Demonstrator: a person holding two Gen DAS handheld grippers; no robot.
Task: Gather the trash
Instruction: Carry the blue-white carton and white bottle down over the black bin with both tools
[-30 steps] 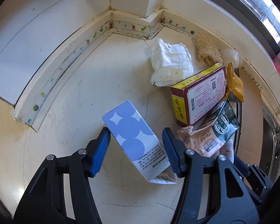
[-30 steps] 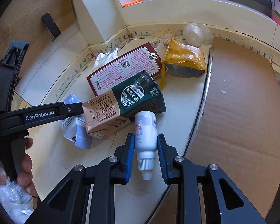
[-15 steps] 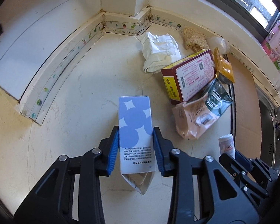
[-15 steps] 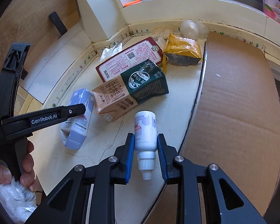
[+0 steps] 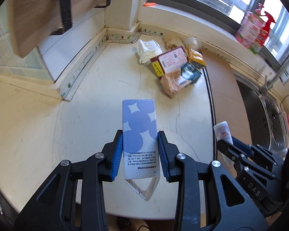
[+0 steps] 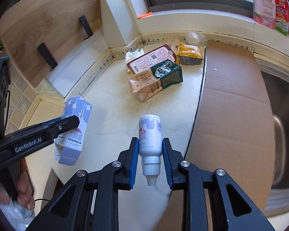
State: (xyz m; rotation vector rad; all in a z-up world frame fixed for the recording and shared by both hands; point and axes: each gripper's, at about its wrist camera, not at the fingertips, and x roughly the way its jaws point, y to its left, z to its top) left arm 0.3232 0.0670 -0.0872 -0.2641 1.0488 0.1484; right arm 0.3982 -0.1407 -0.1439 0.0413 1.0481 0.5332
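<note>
My left gripper point(image 5: 140, 137) is shut on a blue-and-white carton point(image 5: 139, 132), lifted off the cream counter point(image 5: 98, 100); its torn lower flap hangs toward me. The same carton point(image 6: 75, 129) shows at the left of the right wrist view, held by the left gripper point(image 6: 67, 124). My right gripper point(image 6: 150, 144) is shut on a small white bottle point(image 6: 149, 136), cap toward the camera, above the counter edge. That bottle point(image 5: 222, 132) also pokes out at the right of the left wrist view. More trash lies far back: a red box point(image 6: 150, 60), a green-and-tan carton point(image 6: 156, 79), a yellow packet point(image 6: 189, 54).
Crumpled white paper point(image 5: 148, 51) and a loofah point(image 5: 172, 41) lie near the back corner. A flat cardboard sheet point(image 6: 231, 104) covers the counter's right part, beside a steel sink point(image 5: 267, 115). Pink bottles point(image 5: 252, 28) stand on the windowsill. A hand point(image 6: 23, 190) grips the left handle.
The left jaws closed on the blue carton, turning it straight, then lifted it. Both grippers rose and drew back from the trash pile; the right kept hold of the white bottle.
</note>
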